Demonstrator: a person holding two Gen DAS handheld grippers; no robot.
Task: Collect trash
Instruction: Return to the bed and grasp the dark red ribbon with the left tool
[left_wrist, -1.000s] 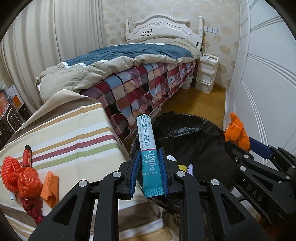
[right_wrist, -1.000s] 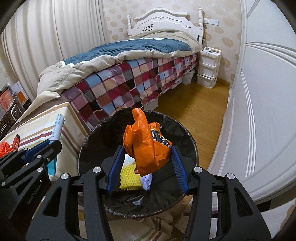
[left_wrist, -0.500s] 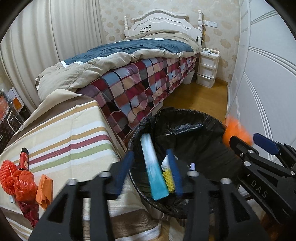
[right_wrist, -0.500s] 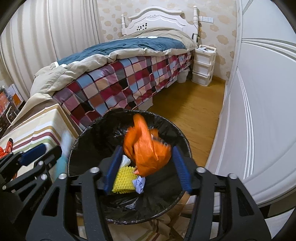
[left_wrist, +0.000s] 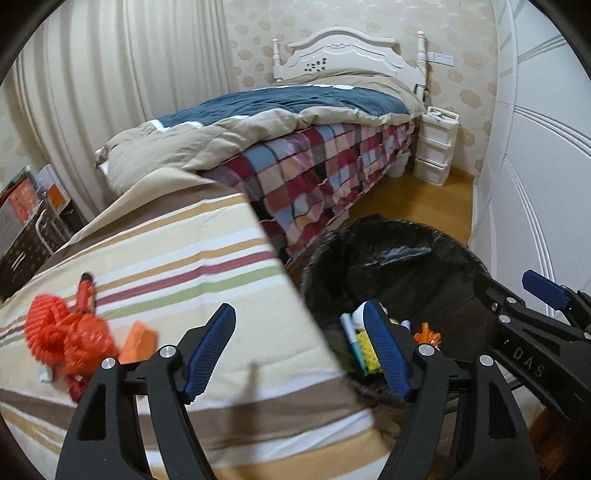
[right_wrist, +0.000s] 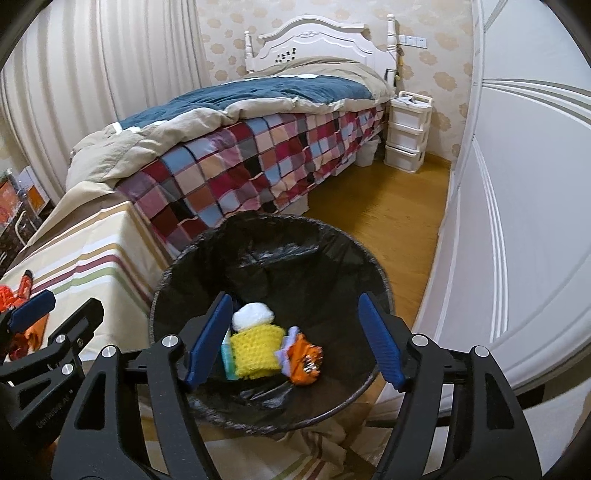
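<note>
Trash (right_wrist: 271, 349) lies in the bin (right_wrist: 373, 258), lower centre. "DAS" marks my right gripper (right_wrist: 295, 339); it and my left gripper (left_wrist: 301, 350) gape wide, empty.

1 bin (right_wrist: 373, 266) w/ 5 trash bits: white wad (right_wrist: 253, 315), yellow sponge (right_wrist: 256, 350), teal tube (right_wrist: 228, 356), orange bag (right_wrist: 304, 360), purple scrap (right_wrist: 286, 345); 1 bed (right_wrist: 258, 122).

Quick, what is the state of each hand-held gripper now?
Left hand-held gripper: open, holding nothing.
Right hand-held gripper: open, holding nothing.

A plaid-quilted bed (right_wrist: 258, 147) stands by white drawers (right_wrist: 408, 133); wooden floor (right_wrist: 388, 206).
</note>
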